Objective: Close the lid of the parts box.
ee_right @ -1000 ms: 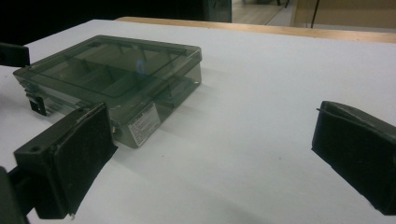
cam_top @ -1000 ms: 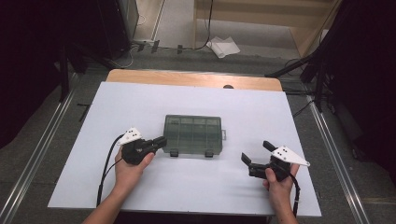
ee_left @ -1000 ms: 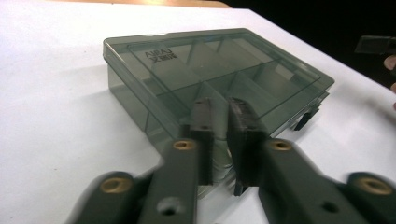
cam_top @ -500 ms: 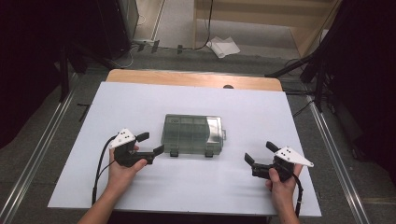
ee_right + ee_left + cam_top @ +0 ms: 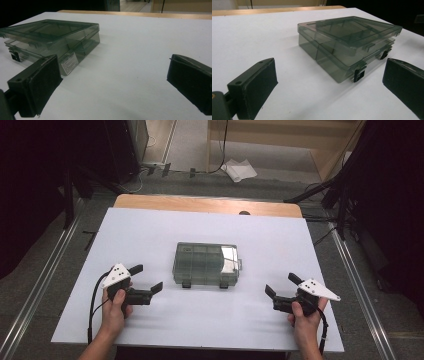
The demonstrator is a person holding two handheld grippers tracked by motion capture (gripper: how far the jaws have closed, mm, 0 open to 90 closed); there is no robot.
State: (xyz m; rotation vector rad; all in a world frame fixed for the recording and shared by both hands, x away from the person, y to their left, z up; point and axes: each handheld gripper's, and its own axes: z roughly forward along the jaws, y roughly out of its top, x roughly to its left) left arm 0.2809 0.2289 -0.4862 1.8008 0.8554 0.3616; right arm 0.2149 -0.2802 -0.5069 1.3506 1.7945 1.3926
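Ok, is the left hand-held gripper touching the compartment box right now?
No, the left hand-held gripper sits with jaws open, apart from the compartment box, with bare table between them.

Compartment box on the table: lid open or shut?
Shut. The compartment box lid lies flat on its base, and both front latches hang down over the base.

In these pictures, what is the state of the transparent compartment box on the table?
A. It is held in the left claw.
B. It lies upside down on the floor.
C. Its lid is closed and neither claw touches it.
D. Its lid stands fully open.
C: the compartment box lies closed on the table, with the left claw and right claw both open and apart from it.
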